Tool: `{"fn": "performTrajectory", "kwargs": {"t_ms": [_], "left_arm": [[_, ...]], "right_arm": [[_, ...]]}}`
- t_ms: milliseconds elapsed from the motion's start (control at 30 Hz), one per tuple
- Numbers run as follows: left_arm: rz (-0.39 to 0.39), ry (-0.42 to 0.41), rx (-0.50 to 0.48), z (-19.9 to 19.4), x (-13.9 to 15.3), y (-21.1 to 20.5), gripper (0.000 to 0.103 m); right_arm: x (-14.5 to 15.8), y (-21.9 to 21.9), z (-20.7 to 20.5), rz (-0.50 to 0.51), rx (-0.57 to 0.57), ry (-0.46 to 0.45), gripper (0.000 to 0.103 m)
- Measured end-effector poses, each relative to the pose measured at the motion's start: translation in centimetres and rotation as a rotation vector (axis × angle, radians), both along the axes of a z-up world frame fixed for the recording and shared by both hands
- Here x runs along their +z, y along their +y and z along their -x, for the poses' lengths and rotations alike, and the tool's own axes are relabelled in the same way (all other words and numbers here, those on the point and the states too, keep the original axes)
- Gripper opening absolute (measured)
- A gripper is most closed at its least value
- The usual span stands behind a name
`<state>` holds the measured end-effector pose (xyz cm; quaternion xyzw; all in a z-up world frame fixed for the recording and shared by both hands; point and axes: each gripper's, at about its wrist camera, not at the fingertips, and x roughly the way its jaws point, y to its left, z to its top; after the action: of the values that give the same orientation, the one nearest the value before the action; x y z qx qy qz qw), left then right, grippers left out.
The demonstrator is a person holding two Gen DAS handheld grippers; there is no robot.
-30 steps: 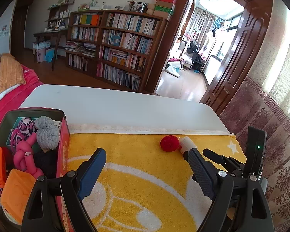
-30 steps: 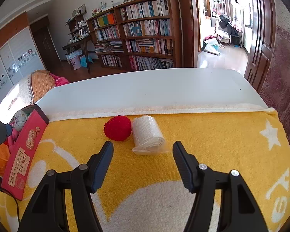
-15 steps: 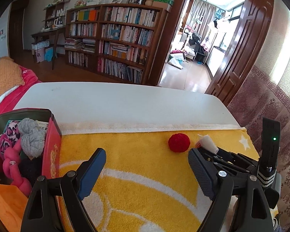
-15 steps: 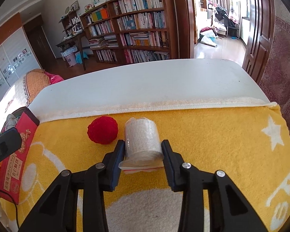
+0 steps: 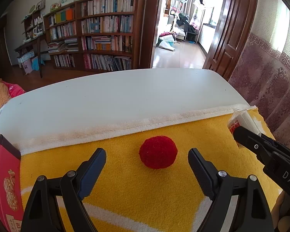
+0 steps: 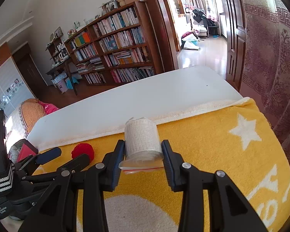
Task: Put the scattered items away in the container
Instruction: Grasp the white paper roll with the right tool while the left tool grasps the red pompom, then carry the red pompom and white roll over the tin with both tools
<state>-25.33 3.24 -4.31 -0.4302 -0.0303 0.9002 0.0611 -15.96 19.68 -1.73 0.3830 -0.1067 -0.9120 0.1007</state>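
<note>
A red felt ball [image 5: 158, 152] lies on the yellow towel [image 5: 164, 193], between and just ahead of the open fingers of my left gripper [image 5: 147, 161]. It also shows in the right wrist view [image 6: 82, 151]. My right gripper [image 6: 143, 150] is shut on a white bandage roll [image 6: 142, 140] in a clear wrapper and holds it above the towel. The roll shows at the right edge of the left wrist view [image 5: 243, 120]. The red container [image 5: 6, 183] stands at the far left, only its wall in view.
The towel [image 6: 212, 145] covers the near half of a white table [image 5: 116, 100]. Beyond the table are a bookshelf [image 5: 98, 32] and an open doorway. A patterned curtain [image 5: 270, 81] hangs close on the right.
My left gripper swung right, away from the container, and now frames the red ball. My right gripper, shut on the bandage roll, lifted it off the towel and tilted.
</note>
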Motion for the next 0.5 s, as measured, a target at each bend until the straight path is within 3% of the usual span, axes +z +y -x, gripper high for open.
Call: {"fn": "performTrajectory", "kwargs": {"t_ms": [233,267,300,333,367,433,500], "left_arm": [[0.027,-0.017,-0.016,1.6,-1.0,1.2,0.088],[0.028,-0.021,-0.017,1.7,-1.3,1.2,0.078],[0.022,-0.034,-0.02,1.9,-1.7,1.2,0.061],[0.016,-0.055,-0.019,2.1,-2.1,1.2,0.055],[0.01,-0.045,-0.016,2.0,-1.9,1.0,0.054],[-0.01,-0.03,-0.02,1.7,-1.6,0.9,0.04],[-0.016,-0.023,-0.024,1.1,-1.2,0.8,0.04]], "right_arm": [[-0.2,0.3,0.8,0.007,-0.005,-0.007,0.042],[-0.3,0.3,0.8,0.005,-0.005,-0.006,0.042],[-0.3,0.3,0.9,0.004,-0.005,-0.004,0.042],[-0.3,0.2,0.9,0.005,-0.004,-0.006,0.042],[-0.3,0.2,0.9,0.004,-0.004,-0.006,0.042],[-0.3,0.0,1.0,0.001,-0.001,-0.005,0.042],[-0.3,-0.2,1.1,-0.002,0.005,-0.004,0.042]]}}
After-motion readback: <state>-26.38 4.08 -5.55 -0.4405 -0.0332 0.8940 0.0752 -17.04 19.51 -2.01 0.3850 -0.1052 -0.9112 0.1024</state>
